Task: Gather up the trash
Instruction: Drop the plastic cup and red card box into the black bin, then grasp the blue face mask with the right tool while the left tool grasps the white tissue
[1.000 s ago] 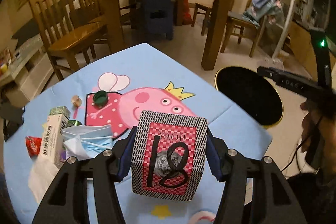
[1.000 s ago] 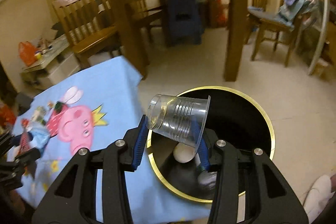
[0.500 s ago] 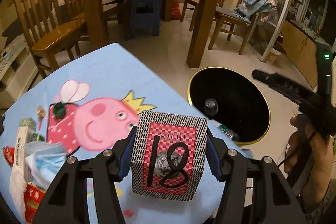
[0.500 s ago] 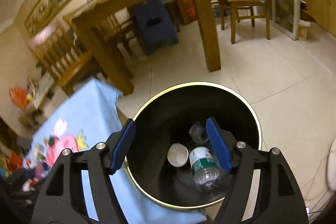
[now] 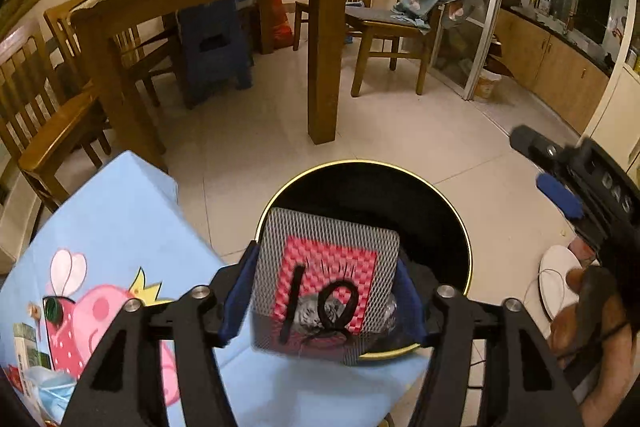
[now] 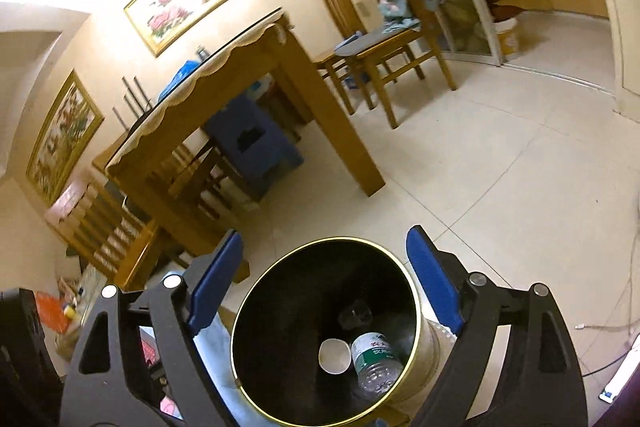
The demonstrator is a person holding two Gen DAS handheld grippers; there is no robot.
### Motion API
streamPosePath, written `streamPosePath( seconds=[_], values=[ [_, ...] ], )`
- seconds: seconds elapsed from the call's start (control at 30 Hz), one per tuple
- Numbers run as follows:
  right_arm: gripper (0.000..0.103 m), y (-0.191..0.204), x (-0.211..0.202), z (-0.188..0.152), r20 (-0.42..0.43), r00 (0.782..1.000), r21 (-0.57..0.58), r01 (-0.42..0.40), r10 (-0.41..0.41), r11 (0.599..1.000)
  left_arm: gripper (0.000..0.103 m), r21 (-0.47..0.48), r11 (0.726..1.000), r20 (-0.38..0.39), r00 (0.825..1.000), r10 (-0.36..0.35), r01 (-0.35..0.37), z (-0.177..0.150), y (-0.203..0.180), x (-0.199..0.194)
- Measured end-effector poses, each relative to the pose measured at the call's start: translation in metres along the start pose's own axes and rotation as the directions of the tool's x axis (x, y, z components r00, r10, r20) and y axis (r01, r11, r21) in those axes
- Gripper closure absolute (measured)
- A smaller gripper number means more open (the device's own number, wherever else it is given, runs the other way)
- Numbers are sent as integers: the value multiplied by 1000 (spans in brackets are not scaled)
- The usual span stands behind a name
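I am bringing a card box [image 5: 326, 285], patterned in grey mesh and red checks with a black number inked on its face, over the black bin [image 5: 448, 211] with the gold rim. My left gripper [image 5: 326, 297] has just been opening its jaws, and the box is sitting between the blue pads, tilted and blurred at its lower edge. I judge it is slipping free rather than being gripped, though I cannot tell whether the left pad is touching it.

Position check: the upper part of the box is lying over the bin mouth, but its lower edge is overlapping the near rim and the corner of the blue tablecloth [image 5: 120, 211]. I judge this the weak point of the step. To do it well, I am wanting the gripper further out over the dark opening, so the box falls clean inside and does not catch on the rim.

My right gripper [image 6: 322, 279] has also just been opening; its jaws are standing wide with nothing between them, hovering above the same bin [image 6: 256, 311]. Inside it a water bottle [image 6: 374, 361], a clear cup [image 6: 356, 313] and a small white cup [image 6: 335, 357] are lying at the bottom.

More litter is waiting at the far left of the tablecloth, including a face mask [image 5: 50, 393] and a green bottle cap [image 5: 51, 309].
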State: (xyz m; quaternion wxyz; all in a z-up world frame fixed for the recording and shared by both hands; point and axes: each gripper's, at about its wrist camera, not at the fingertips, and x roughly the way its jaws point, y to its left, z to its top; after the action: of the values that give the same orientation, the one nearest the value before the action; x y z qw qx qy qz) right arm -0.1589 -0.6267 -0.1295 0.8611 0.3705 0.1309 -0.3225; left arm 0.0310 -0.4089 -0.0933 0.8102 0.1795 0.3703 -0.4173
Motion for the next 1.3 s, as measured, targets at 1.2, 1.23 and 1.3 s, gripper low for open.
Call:
streamPosePath(
  seconds=[1.2, 1.23, 1.3],
  values=[
    [36, 344, 1, -296, -705, 684, -578, -708, 190, 405, 7, -413, 689, -95, 781, 617, -595, -276, 244, -252],
    [38, 356, 3, -308, -700, 693, -601, -701, 170, 384, 7, -433, 675, -103, 777, 621, -597, -282, 253, -257],
    [55, 368, 11, -323, -712, 690, -613, -700, 128, 367, 7, -468, 663, -112, 783, 612, -584, -289, 266, -264]
  ],
)
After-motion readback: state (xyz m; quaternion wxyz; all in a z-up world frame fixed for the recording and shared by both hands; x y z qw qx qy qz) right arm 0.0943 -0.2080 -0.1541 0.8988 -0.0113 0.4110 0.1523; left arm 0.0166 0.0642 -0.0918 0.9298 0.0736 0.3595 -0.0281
